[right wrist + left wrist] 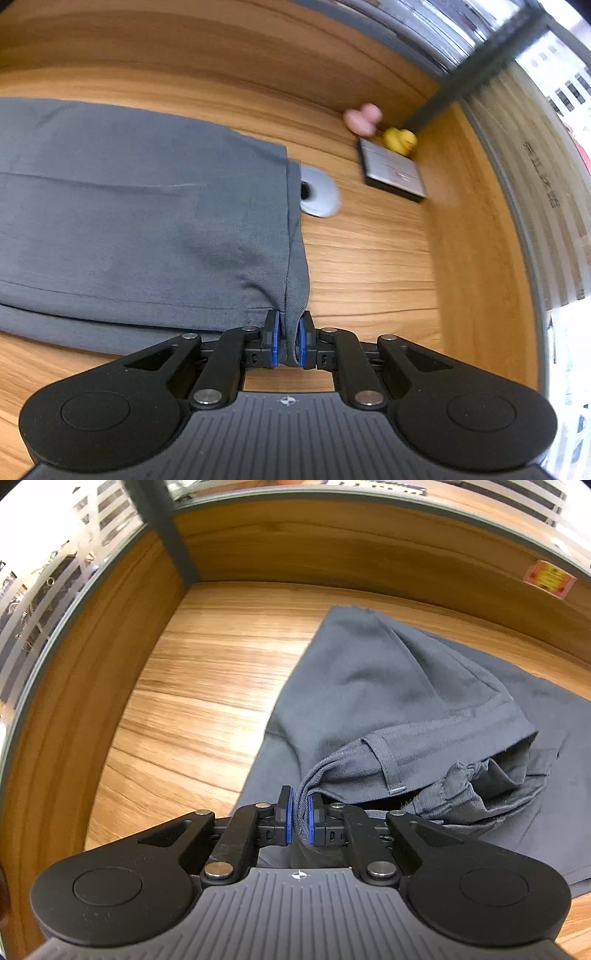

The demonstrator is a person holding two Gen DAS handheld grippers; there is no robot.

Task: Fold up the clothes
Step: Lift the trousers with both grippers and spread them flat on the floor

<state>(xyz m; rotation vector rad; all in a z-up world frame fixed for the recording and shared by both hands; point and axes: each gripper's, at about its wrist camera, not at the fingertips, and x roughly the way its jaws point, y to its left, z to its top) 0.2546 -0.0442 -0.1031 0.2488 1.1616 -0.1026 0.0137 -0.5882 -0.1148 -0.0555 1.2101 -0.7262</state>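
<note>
On the wooden desk [207, 672], grey trousers [140, 206] are lying with their long axis running left-right, the left gripper [300, 818] pinching the near waistband [369, 771] and the right gripper [289, 341] clamping the right-pointing hem [293, 258].

Left wrist camera sits just behind left gripper [300, 818], looks steeply down, very close to trousers [388, 686] on wooden desk [192, 686]. Right wrist camera sits just behind right gripper [289, 343], also looks steeply down, close. Both views share same grey trousers, desk, wooden side wall [332, 542].
</note>
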